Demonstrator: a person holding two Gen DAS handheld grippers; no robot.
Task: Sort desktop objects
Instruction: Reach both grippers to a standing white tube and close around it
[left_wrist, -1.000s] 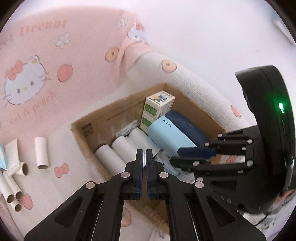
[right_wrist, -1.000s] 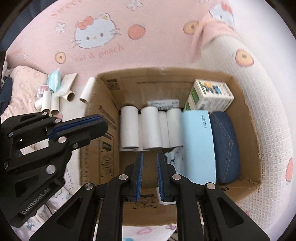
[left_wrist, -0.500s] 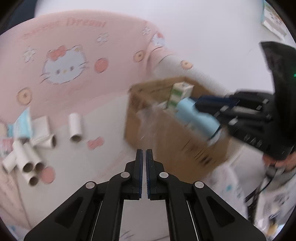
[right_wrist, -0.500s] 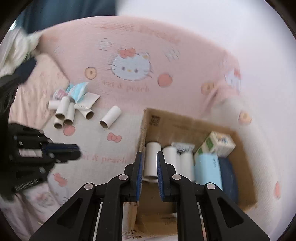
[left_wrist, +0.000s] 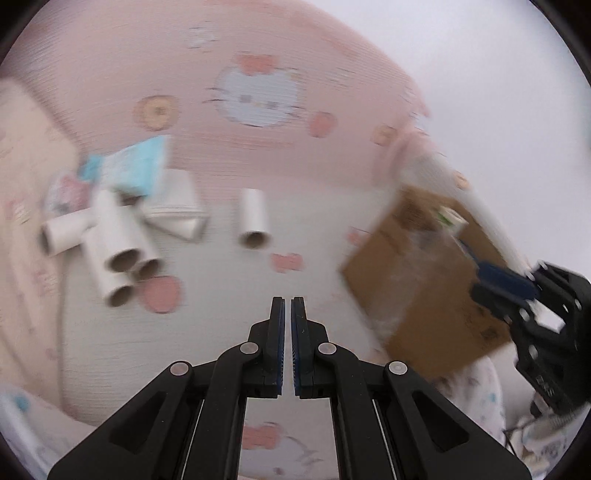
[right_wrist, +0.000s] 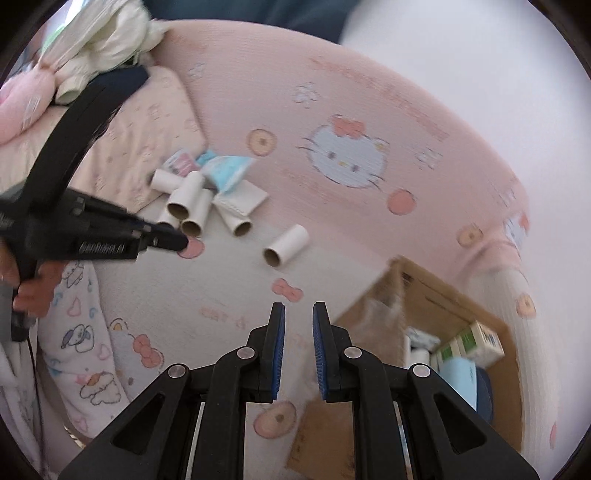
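Soft, even daylight lit both views, with only faint shadows and no glare. The left wrist view was heavily motion-blurred: the tubes (left_wrist: 122, 236) and box (left_wrist: 432, 291) smeared, only the left gripper (left_wrist: 287, 306) sharp. The right wrist view was clearer, smearing toward its right edge. Fisheye curvature bent both views inside dark circular rims.
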